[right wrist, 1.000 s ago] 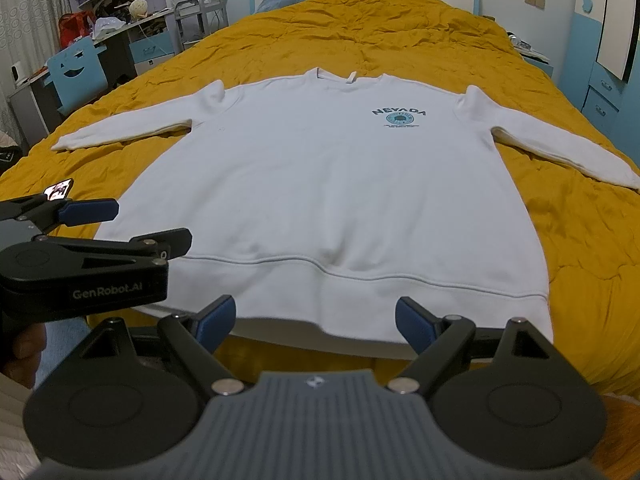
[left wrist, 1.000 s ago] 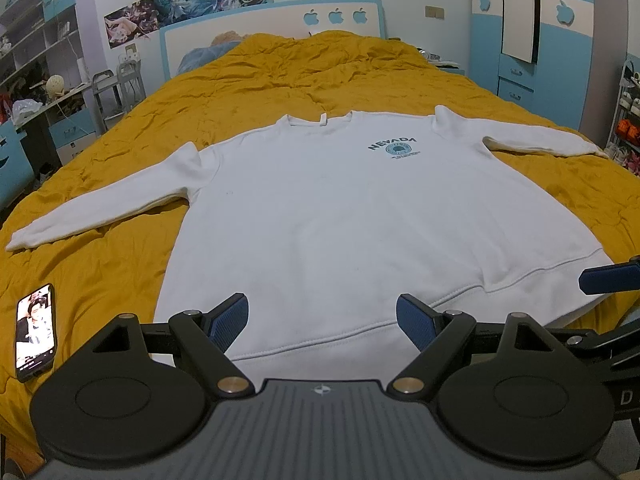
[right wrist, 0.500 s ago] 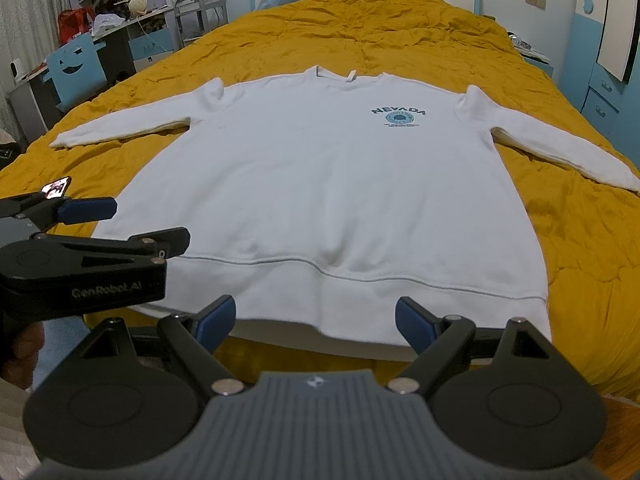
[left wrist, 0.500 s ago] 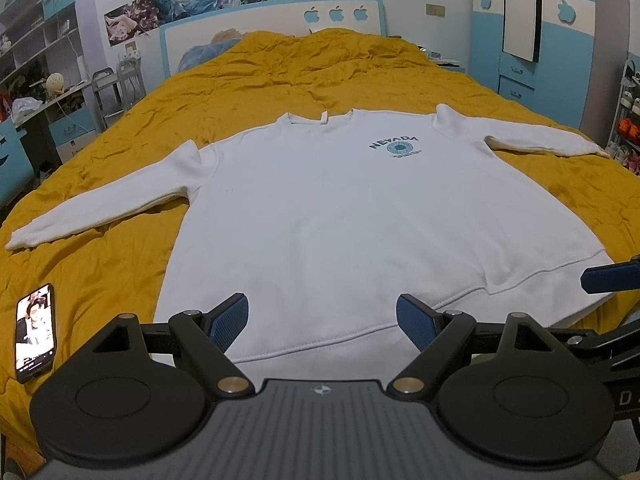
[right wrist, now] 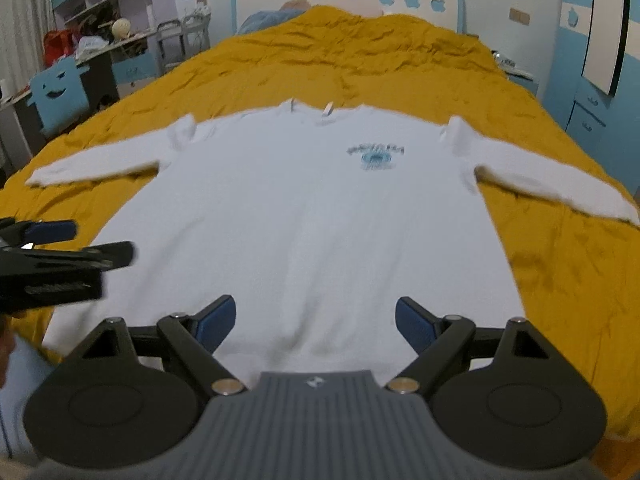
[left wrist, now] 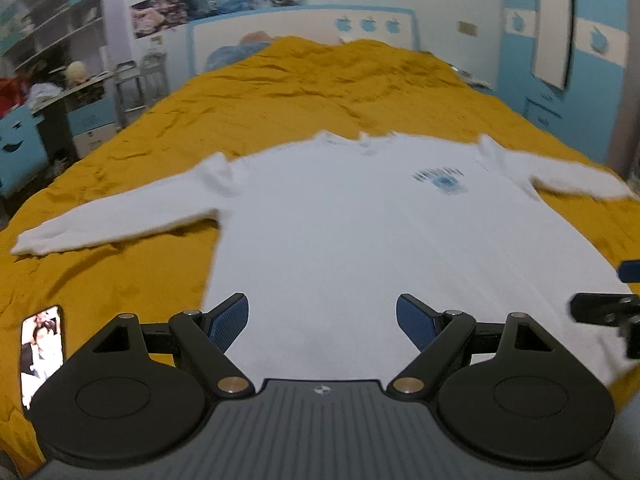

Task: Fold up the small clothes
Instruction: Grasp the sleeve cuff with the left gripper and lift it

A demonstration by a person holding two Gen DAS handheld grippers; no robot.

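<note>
A white long-sleeved sweatshirt (left wrist: 340, 232) with a small blue chest print (left wrist: 440, 178) lies flat, front up, on the yellow bed cover (left wrist: 300, 92), sleeves spread to both sides. It also shows in the right wrist view (right wrist: 320, 216). My left gripper (left wrist: 322, 318) is open and empty above the sweatshirt's hem, left of middle. My right gripper (right wrist: 315, 322) is open and empty above the hem, right of middle. Each gripper shows at the edge of the other's view. Both views are blurred by motion.
A phone (left wrist: 42, 346) with a lit screen lies on the cover near the bed's left front corner. A desk and shelves (right wrist: 84, 48) stand left of the bed, a blue wardrobe (left wrist: 560, 60) to the right, a headboard (right wrist: 348, 0) at the far end.
Both grippers have moved forward over the hem and tilted, so the sweatshirt sits lower and nearer in both views. Both stay open and empty.
</note>
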